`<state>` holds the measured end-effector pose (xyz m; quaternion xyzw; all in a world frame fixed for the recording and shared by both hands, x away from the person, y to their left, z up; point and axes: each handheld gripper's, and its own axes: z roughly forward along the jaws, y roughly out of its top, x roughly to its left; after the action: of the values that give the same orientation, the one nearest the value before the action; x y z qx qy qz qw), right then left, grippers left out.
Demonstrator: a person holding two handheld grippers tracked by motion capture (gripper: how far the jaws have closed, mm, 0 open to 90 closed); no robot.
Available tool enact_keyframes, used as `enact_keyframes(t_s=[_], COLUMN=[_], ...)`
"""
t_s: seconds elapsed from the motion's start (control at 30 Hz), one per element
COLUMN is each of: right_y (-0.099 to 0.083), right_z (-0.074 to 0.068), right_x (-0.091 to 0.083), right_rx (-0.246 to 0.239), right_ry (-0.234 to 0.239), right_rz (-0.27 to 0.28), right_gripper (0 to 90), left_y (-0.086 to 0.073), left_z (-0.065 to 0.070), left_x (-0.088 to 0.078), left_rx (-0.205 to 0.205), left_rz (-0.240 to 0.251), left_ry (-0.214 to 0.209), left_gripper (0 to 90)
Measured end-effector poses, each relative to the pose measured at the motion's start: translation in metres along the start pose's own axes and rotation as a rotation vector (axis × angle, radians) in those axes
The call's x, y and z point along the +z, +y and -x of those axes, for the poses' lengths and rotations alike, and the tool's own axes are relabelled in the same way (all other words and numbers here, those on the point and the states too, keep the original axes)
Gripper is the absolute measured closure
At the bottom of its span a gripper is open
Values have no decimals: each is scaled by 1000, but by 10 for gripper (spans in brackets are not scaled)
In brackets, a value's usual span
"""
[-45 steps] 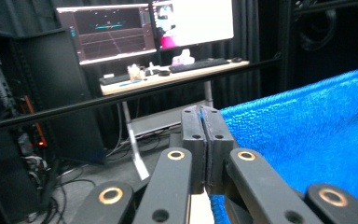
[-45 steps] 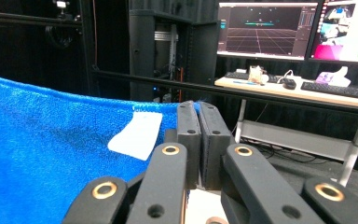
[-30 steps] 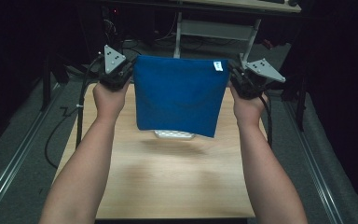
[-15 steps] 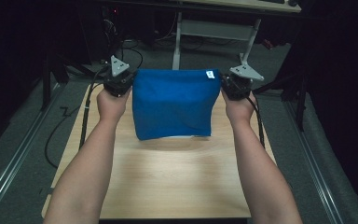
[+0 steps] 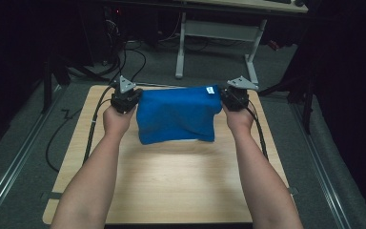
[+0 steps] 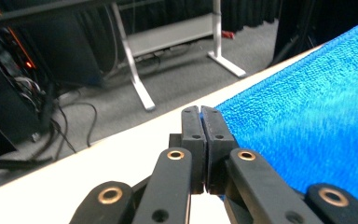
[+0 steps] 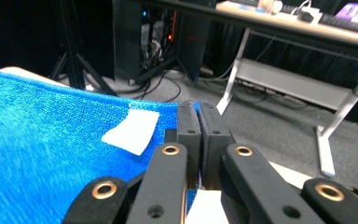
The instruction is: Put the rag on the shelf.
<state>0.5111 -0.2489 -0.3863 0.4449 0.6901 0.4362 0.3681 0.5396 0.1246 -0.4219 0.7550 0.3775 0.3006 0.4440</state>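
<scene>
A blue towel [image 5: 177, 114] hangs stretched between my two grippers over the far half of the wooden table [image 5: 171, 191]. My left gripper [image 5: 132, 98] is shut on the towel's upper left corner, and my right gripper [image 5: 226, 97] is shut on its upper right corner, near a small white label [image 5: 211, 89]. In the left gripper view the jaws [image 6: 203, 114] are pressed together at the edge of the blue towel [image 6: 317, 121]. The right gripper view has its jaws [image 7: 198, 114] pinched on the towel [image 7: 42, 149] beside the white label [image 7: 131, 130]. The towel's lower edge droops to the tabletop.
Beyond the table's far edge stands a white-legged desk [image 5: 219, 33] on grey carpet, with cables [image 5: 138, 57] and dark equipment at the left. A metal rail [image 5: 14, 162] runs along the floor on the left side of the table, another [image 5: 324, 167] on the right.
Both hands have come down toward the table with the towel held between them. The towel's bottom edge, which hung above the table, now reaches the wood, and the white thing under it is hidden.
</scene>
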Motion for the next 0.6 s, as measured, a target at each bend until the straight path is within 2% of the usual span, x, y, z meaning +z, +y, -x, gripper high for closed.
enact_keyframes(t_s=[0.13, 0.4, 0.6], right_y=[-15, -49, -68], right_z=[-1, -4, -8], right_x=[6, 16, 21], right_rx=[31, 57, 81], right_ry=[31, 52, 72], right_rz=[-32, -94, -127], right_gripper=[891, 891, 890], left_y=[-18, -44, -58], left_z=[2, 9, 15], left_x=[5, 13, 13], left_rx=[-5, -24, -44], left_rz=[-34, -97, -113], left_ry=[-22, -63, -84], left_gripper=[893, 893, 892])
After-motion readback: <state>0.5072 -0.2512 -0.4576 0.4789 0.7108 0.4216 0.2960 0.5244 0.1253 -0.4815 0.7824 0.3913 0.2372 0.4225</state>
